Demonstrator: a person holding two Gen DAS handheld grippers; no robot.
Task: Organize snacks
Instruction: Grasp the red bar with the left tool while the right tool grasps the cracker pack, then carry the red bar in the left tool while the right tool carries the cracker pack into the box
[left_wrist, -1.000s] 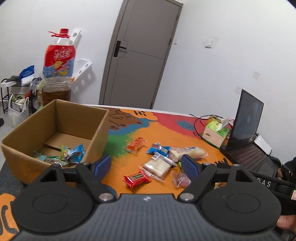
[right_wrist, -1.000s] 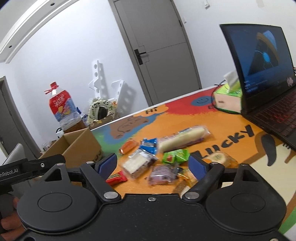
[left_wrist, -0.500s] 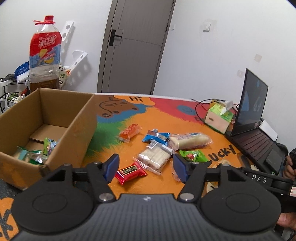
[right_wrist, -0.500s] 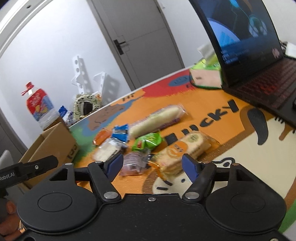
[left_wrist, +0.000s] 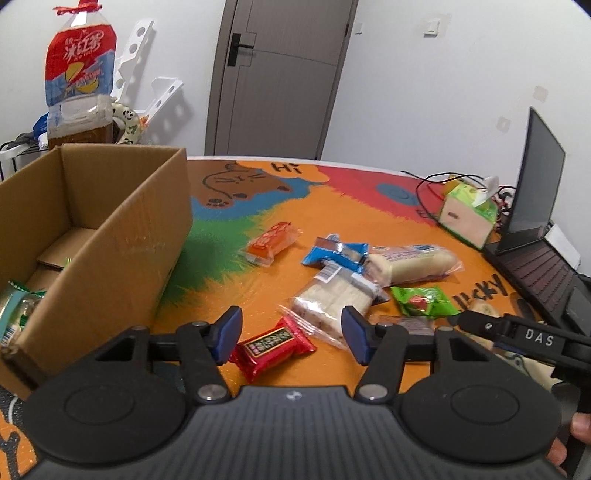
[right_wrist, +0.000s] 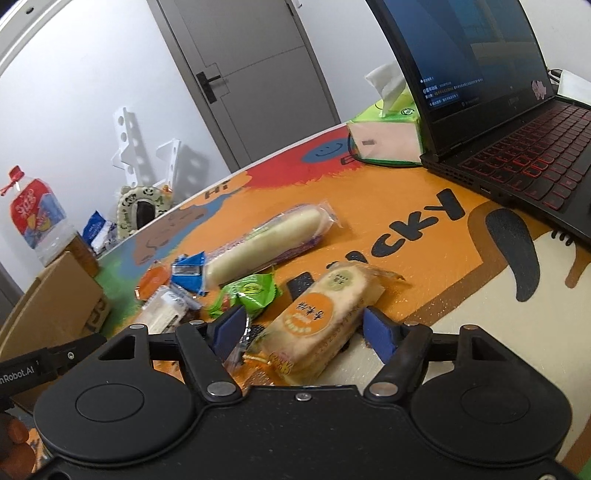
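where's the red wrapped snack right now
In the left wrist view, the small red foil-wrapped snack lies on the orange mat between the left gripper fingers, not gripped, just right of the open cardboard box and beside the clear-wrapped white wafer pack.

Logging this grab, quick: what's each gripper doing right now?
Left gripper: open around the red snack, jaws just closing.
Right gripper: open around the rice cracker pack.
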